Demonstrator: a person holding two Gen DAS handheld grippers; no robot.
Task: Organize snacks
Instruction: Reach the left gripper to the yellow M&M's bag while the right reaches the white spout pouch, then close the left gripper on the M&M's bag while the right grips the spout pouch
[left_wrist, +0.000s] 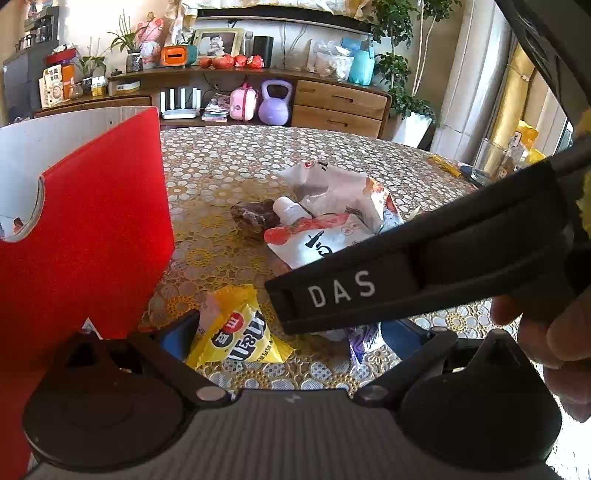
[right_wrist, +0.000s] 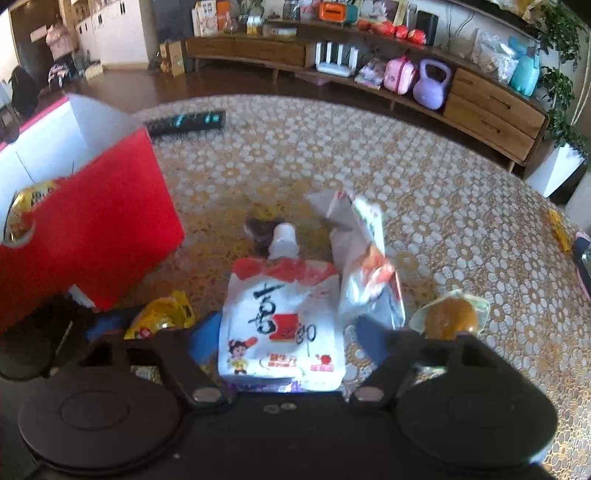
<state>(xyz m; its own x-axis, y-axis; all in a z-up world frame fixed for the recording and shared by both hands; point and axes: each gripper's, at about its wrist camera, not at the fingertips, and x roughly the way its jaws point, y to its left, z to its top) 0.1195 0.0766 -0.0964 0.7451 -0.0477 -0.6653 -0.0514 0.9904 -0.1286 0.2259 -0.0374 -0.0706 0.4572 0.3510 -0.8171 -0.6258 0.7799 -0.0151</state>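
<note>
From your left wrist view, your left hand-held gripper (left_wrist: 291, 332) stands wide, nothing pressed between its blue fingers (left_wrist: 177, 338). A yellow snack packet (left_wrist: 236, 332) lies on the surface (left_wrist: 258, 155) between them, just in front of the red box (left_wrist: 92, 236). Farther from the box lie the white drink pouch (left_wrist: 317, 236), a dark wrapped snack (left_wrist: 255, 218) and a crumpled white bag (left_wrist: 340, 188). Your right hand-held gripper's black body (left_wrist: 424, 273) crosses over the pouch, your hand (left_wrist: 554, 339) behind it.

From your right wrist view, your right hand-held gripper (right_wrist: 284, 339) straddles the white drink pouch (right_wrist: 280, 325), its fingers (right_wrist: 373, 339) at either side; you cannot tell whether the pads press it. The red box (right_wrist: 92, 229) sits to the pouch's left, a yellow packet (right_wrist: 26, 206) inside it. A round brown snack (right_wrist: 450, 317) lies right of the pouch.
</note>
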